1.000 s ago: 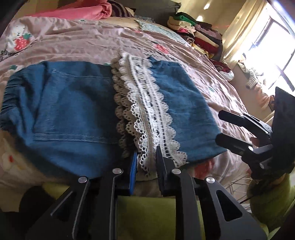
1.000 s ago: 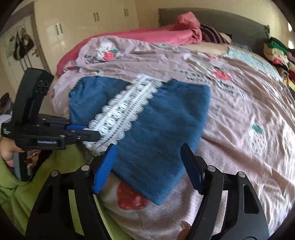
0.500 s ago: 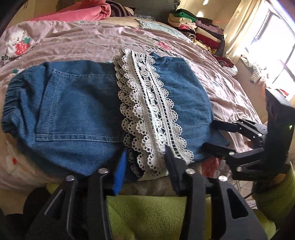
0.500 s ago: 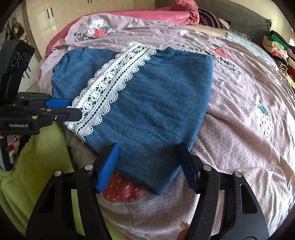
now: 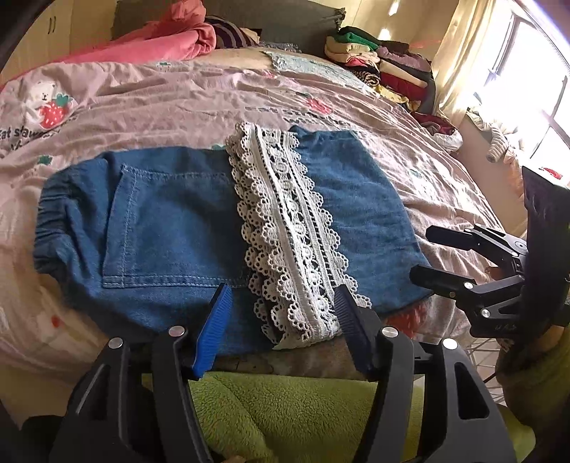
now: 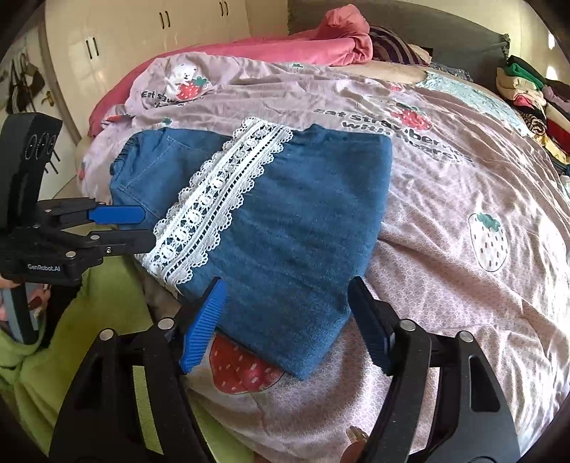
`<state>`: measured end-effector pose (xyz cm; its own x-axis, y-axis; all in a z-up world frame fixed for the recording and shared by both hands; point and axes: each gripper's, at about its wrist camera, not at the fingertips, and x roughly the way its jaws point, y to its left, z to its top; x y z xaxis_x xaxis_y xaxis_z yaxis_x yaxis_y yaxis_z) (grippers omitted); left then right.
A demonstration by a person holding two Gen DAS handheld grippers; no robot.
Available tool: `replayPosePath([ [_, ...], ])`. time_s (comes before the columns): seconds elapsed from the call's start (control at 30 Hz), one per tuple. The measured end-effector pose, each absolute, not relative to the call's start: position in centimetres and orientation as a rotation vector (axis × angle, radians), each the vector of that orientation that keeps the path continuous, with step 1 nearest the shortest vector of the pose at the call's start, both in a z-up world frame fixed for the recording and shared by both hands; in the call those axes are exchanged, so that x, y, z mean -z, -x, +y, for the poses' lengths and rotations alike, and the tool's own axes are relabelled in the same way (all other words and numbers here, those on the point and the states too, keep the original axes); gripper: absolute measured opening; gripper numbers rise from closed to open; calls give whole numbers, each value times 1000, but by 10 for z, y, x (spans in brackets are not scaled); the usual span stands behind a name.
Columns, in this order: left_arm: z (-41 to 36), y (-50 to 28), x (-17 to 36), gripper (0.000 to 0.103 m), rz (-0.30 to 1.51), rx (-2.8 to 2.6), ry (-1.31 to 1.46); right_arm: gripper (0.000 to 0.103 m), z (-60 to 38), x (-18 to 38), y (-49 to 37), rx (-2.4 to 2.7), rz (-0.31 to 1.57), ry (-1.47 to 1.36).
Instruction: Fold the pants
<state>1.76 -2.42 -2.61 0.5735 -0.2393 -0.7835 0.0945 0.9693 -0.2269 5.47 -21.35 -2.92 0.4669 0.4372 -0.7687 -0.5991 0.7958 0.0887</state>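
Note:
The blue denim pants (image 5: 171, 228) lie folded on the bed, with a white lace hem band (image 5: 285, 228) across the top. They also show in the right wrist view (image 6: 302, 231). My left gripper (image 5: 281, 302) is open and empty, its fingers either side of the lace band's near end. My right gripper (image 6: 288, 310) is open and empty, just above the near right corner of the denim. The right gripper shows in the left wrist view (image 5: 424, 254), and the left gripper shows in the right wrist view (image 6: 139, 228).
The bed has a pink strawberry-print quilt (image 6: 463, 199). A pink blanket (image 5: 160, 42) lies at the head. A stack of folded clothes (image 5: 384, 64) sits at the far right. A green fleece sleeve (image 5: 292, 416) is below the grippers. Cream wardrobe doors (image 6: 149, 32) stand behind.
My left gripper opened wide, letting go of the lace hem, and both grippers drew back a little from the pants. The pants lie flatter on the bed.

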Motion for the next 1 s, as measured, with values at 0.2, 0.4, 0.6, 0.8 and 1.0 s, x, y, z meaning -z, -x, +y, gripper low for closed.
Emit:
replayPosePath([
  [0.2,-23,-13,19,75,921,184,158,75,-215,24,-53,-632,866,200],
  [0.4,-21,-10,12,79,907,176,151,82,-219,19,-53,-616,851,190],
  [0.6,-20,-7,5,85,889,163,140,87,-220,11,-52,-601,830,189],
  [0.8,-14,-3,-1,89,873,148,141,90,-219,1,-50,-592,801,181],
  [1.0,-5,1,-9,97,850,127,152,93,-215,-9,-49,-583,771,190],
])
